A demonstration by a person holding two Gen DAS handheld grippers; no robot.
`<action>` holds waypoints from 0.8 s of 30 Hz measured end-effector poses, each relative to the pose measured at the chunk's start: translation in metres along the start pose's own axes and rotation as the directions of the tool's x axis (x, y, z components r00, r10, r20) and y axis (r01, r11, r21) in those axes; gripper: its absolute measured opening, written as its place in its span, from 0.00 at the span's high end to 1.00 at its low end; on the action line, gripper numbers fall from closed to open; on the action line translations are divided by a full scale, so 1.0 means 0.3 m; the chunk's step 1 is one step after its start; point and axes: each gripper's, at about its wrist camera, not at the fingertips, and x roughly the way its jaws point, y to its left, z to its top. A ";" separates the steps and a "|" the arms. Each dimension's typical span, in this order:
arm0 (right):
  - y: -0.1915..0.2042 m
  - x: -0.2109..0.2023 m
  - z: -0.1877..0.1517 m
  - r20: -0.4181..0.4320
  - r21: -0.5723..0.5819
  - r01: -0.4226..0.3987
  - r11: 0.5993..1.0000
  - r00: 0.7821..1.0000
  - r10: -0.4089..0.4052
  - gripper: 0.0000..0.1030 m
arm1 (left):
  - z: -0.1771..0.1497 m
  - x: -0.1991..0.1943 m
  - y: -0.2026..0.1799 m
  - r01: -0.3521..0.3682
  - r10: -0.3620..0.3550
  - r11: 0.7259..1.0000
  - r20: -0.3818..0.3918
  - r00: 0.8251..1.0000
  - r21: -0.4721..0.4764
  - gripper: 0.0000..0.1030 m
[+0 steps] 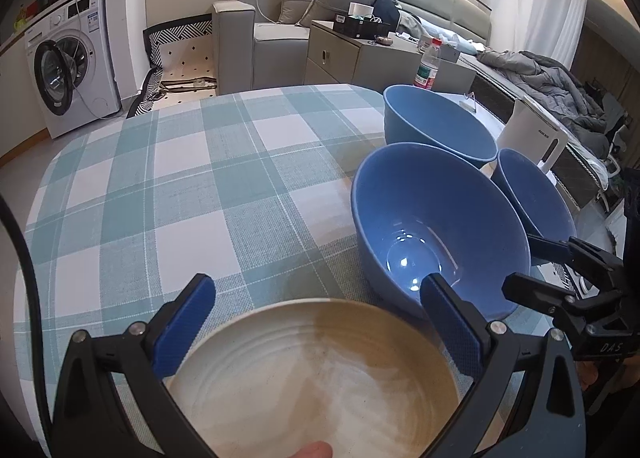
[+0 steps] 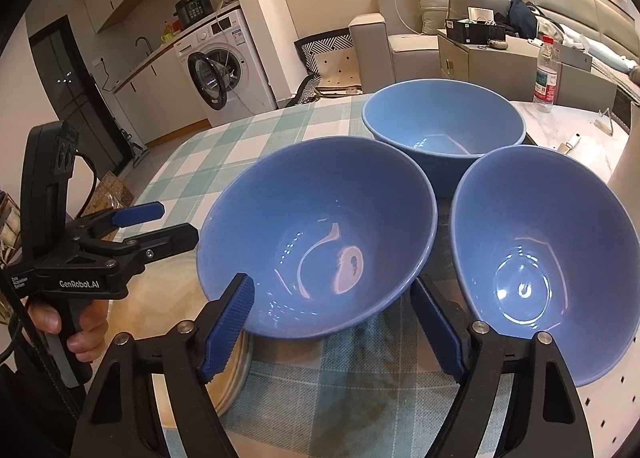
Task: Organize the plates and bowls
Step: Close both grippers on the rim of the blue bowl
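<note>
Three blue bowls stand close together on the checked tablecloth [image 1: 180, 177]. My right gripper [image 2: 331, 284] straddles the near side of the middle bowl [image 2: 320, 217]. Its blue pads [image 2: 228, 330] flank the bowl's lower wall, and no firm press shows. A second bowl [image 2: 540, 238] sits right of it and a third [image 2: 444, 117] behind. My left gripper [image 1: 317, 282] hangs open just over the far rim of a beige plate [image 1: 312, 378] with nothing between its fingers. The plate [image 2: 180, 306] lies left of the middle bowl [image 1: 432, 217], partly under it. The right gripper [image 1: 518, 262] shows at the right edge.
A water bottle [image 1: 428, 65] stands at the table's far edge behind the bowls. A white appliance [image 1: 536, 133] stands off the table's right side. A washing machine [image 1: 68, 69] and a sofa lie beyond. Checked cloth stretches to the left of the bowls.
</note>
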 end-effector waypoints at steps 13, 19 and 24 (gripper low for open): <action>-0.026 0.011 0.008 0.013 0.029 0.019 0.999 1.000 -0.019 0.28 | 0.039 0.059 -0.027 -0.001 0.002 0.999 -0.031 1.000 0.034 0.11; -0.030 0.024 0.010 0.008 0.033 0.013 0.999 1.000 -0.013 0.30 | 0.042 0.083 -0.037 0.016 -0.014 0.999 -0.055 0.998 0.039 0.25; -0.032 0.025 0.010 0.014 0.032 0.018 0.999 1.000 -0.018 0.31 | 0.042 0.096 -0.041 0.056 -0.053 0.998 -0.074 0.996 0.031 0.38</action>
